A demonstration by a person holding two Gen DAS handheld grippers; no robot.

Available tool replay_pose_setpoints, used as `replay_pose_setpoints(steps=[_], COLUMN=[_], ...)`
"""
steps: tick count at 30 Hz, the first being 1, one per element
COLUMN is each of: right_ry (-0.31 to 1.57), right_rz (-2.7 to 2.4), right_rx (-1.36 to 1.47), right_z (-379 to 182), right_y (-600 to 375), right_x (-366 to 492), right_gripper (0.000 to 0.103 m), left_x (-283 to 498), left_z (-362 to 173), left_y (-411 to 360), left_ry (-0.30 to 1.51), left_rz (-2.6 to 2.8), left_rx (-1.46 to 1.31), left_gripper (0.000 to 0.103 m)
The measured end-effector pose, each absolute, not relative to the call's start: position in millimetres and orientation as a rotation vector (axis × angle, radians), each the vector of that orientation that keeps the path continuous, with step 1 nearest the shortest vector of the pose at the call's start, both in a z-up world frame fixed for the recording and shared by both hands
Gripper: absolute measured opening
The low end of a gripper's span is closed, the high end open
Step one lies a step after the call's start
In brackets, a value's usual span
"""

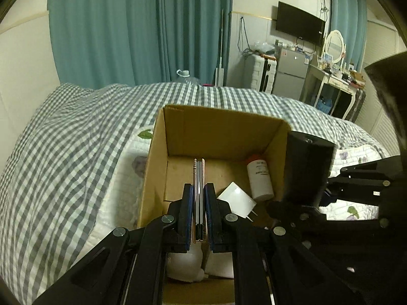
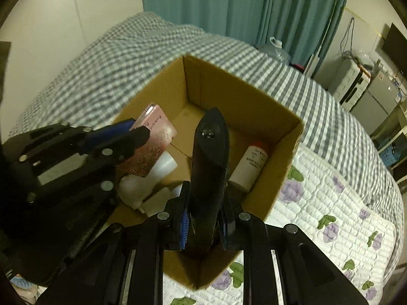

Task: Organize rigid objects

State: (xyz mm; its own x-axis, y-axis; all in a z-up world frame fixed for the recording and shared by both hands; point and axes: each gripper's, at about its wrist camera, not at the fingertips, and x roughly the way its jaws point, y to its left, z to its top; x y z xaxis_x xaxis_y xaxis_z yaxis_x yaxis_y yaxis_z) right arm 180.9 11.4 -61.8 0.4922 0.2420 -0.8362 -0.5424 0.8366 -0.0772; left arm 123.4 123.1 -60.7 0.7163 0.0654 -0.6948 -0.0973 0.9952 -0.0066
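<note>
From the left wrist view, the left gripper pinches a thin pink case edge-on between its blue pads, holding it over the open cardboard box that sits on a bed with a grey checked cover. On the box floor lie a white bottle with a red cap on its side near the right wall and a white plug adapter just beside it; more white items show under the fingers. At the right the right gripper clamps a dark block-shaped object at the box's right wall. From the right wrist view, the right gripper grips the dark object upright above the box, its jaws pressed on both sides. The left gripper comes in from the left, holding the pink case tilted over the box's left part. The bottle lies against the right wall, white pieces lower left.
</note>
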Motion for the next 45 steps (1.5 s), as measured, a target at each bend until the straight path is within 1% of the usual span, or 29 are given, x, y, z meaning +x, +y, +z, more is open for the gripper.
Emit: replay_pose_setpoints(steps=[5,12,14,15,16,17,18,19,23,25,28,35,38,39,40,41,42,43,45], right_ry=[0.964,0.920,0.898,0.881,0.862,0.841,0.814,0.795,0.740,0.712,0.682,0.633,0.606,0.595,0.579,0.566,0.556,0.544,0.521], right_rz=[0.467,0.449,0.441,0.438,0.433,0.427,0.416,0.409,0.405,0.397,0.382,0.322,0.293,0.286,0.276,0.267,0.260,0.251,0.231], right_rx=[-0.340,-0.280,-0.250,-0.237,-0.224,-0.211,-0.194,-0.182,-0.155,-0.159,-0.166,-0.173,-0.153,-0.149,-0.145,-0.142,-0.139,-0.135,-0.125], right_z=[-76.5,-76.8,-74.4,-72.2,-69.0,-64.9,-59.4,-54.6,-35.9,-27.5,-17.6,8.6,26.1,31.7,39.3,44.4,49.9,56.0,65.8], right_y=[13.5,15.8,13.2,11.3,9.1,6.5,2.4,-0.4,-10.5,-14.1,-21.9,-53.1,-67.9,-71.3,-76.7,-80.0,-83.3,-87.9,-95.1], right_x=[201.6,224.8,227.2,227.9,227.6,227.0,225.6,225.1,219.5,213.6,202.7,172.7,156.5,150.2,141.3,134.2,126.6,117.6,100.2], right_gripper=[0.018,0.019,0.019,0.022,0.034,0.042,0.055,0.057,0.057,0.058,0.058,0.058,0.058,0.058,0.058,0.058,0.058,0.058,0.058], left_x=[133.0,141.1,143.8,145.0,146.5,147.9,149.6,150.9,152.0,153.3,153.5,138.5,124.0,120.4,115.2,109.5,102.5,95.4,82.0], left_z=[-75.7,-81.4,-83.2,-83.1,-83.3,-83.3,-83.4,-82.9,-74.8,-69.6,-58.7,-18.7,2.8,9.1,17.2,24.8,33.2,40.7,54.6], left_y=[128.9,133.7,135.9,135.4,135.3,134.8,134.4,133.9,129.0,125.1,117.9,99.3,88.3,86.3,83.8,81.3,79.0,76.0,71.4], left_ry=[0.790,0.787,0.790,0.789,0.792,0.793,0.794,0.794,0.773,0.768,0.756,0.693,0.656,0.645,0.629,0.612,0.591,0.570,0.537], left_rz=[0.090,0.090,0.085,0.085,0.084,0.083,0.082,0.081,0.065,0.057,0.058,0.047,0.038,0.037,0.038,0.038,0.037,0.040,0.033], left_rx=[-0.050,-0.061,-0.068,-0.068,-0.066,-0.064,-0.064,-0.063,-0.058,-0.053,-0.043,-0.033,-0.015,-0.012,-0.009,-0.006,-0.002,0.003,0.011], left_gripper=[0.009,0.010,0.012,0.012,0.012,0.012,0.013,0.013,0.014,0.019,0.020,0.020,0.022,0.026,0.034,0.038,0.045,0.047,0.047])
